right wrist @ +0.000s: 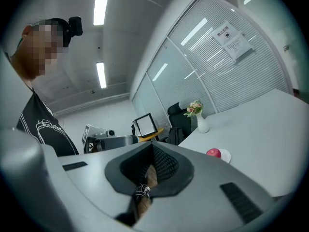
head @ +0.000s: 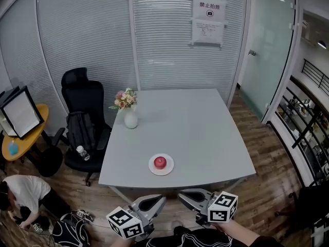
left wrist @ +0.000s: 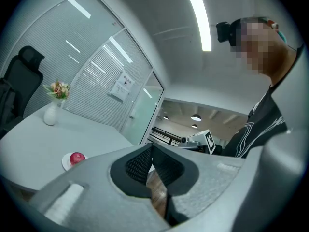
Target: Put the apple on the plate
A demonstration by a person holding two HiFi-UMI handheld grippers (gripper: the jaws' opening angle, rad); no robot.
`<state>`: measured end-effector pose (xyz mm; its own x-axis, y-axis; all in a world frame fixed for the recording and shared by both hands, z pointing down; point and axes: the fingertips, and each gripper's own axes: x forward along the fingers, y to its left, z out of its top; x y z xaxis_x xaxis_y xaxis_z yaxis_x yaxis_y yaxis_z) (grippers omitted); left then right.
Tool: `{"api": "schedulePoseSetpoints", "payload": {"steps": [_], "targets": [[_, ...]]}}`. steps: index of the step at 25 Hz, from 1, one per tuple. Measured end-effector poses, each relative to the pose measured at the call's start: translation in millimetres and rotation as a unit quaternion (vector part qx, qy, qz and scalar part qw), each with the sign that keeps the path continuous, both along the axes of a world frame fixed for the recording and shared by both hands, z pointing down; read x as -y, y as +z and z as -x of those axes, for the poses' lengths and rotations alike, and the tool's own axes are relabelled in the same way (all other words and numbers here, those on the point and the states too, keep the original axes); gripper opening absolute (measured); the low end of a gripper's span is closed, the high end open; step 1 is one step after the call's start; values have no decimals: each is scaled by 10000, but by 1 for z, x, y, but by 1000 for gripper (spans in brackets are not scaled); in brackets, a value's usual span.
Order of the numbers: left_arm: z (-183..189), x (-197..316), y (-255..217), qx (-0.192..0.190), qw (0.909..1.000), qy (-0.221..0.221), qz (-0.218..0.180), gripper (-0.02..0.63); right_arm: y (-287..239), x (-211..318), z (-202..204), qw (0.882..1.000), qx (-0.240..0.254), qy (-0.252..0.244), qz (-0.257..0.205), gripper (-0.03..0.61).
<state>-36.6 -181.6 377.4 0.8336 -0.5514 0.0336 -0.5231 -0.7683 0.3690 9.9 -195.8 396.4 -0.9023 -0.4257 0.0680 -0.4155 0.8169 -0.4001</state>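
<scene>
Grey and wide, the surface fills the middle of a room with glass walls, and a white vase of flowers stands on its far left part. Near the front edge sits a white plate, and the red apple rests right in the middle of it. So the apple is already where the task wants it, and the job looks done to me.

Both tools are off the surface, low down and close to the person's body. The left gripper has its jaws pressed tight together with nothing between them. The right gripper looks the same: jaws together, and only the wooden floor shows through the small gap behind the pads.

The apple lies out in front of the two tools, past the surface's edge, and well apart from both. The tips point in toward each other, not at the fruit. In the left gripper view the apple sits off to the left of the jaws. In the right gripper view it sits off to the right. The left gripper seems a little nearer.

The apple is round, so it has no long side. I cannot tell which way its stem points.
</scene>
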Motion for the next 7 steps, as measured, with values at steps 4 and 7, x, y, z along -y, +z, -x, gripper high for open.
{"api": "schedulePoseSetpoints", "payload": {"steps": [4, 7], "targets": [[8, -3, 5, 10, 9999, -110, -1, 14, 4, -5, 2, 9999, -64, 82, 21, 6], [11, -9, 8, 177, 9998, -64, -80, 14, 5, -9, 7, 9999, -47, 116, -15, 6]]}}
